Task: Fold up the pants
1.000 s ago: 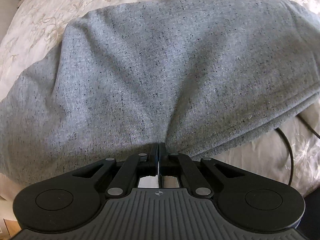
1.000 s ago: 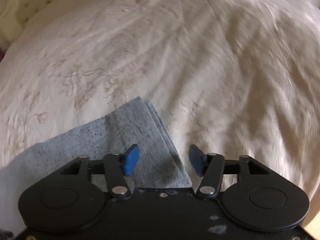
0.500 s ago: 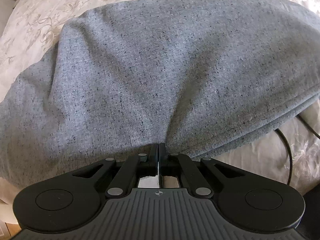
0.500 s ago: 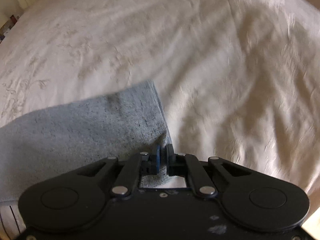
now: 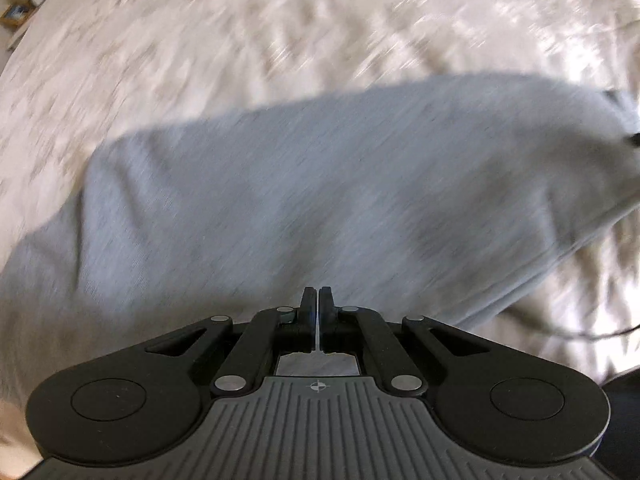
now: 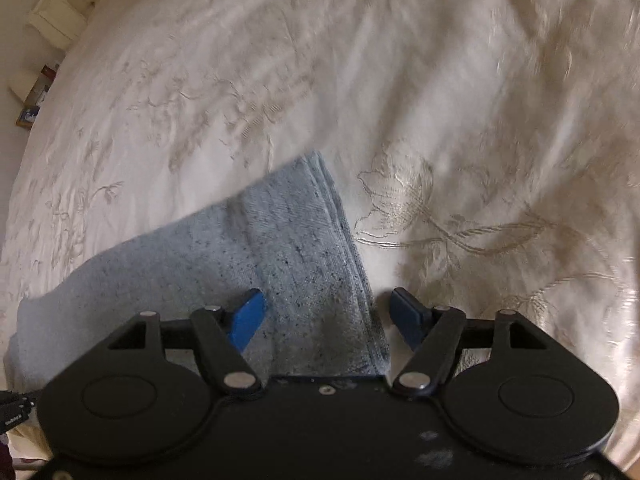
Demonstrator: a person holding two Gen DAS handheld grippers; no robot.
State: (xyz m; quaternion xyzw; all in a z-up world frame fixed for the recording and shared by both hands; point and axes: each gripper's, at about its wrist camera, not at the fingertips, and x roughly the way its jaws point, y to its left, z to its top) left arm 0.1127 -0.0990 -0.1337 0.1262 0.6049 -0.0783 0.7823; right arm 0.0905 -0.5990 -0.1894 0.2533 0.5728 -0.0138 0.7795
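The grey speckled pants (image 5: 320, 200) lie folded on the cream bedspread, blurred by motion in the left wrist view. My left gripper (image 5: 318, 300) is shut with its fingertips over the near edge of the cloth; whether it pinches the pants I cannot tell. In the right wrist view the folded end of the pants (image 6: 288, 272) with stacked layer edges lies between the blue pads of my right gripper (image 6: 326, 304), which is open and holds nothing.
The cream embroidered bedspread (image 6: 460, 216) fills both views. A thin dark cable (image 5: 592, 334) lies on the bed right of the pants. A headboard (image 6: 52, 4) and small boxes (image 6: 36, 100) stand beyond the bed's far left edge.
My right gripper shut on the pants' folded end half a second ago and has now opened again. The left view has pulled back and swung, showing more bedspread beyond the pants.
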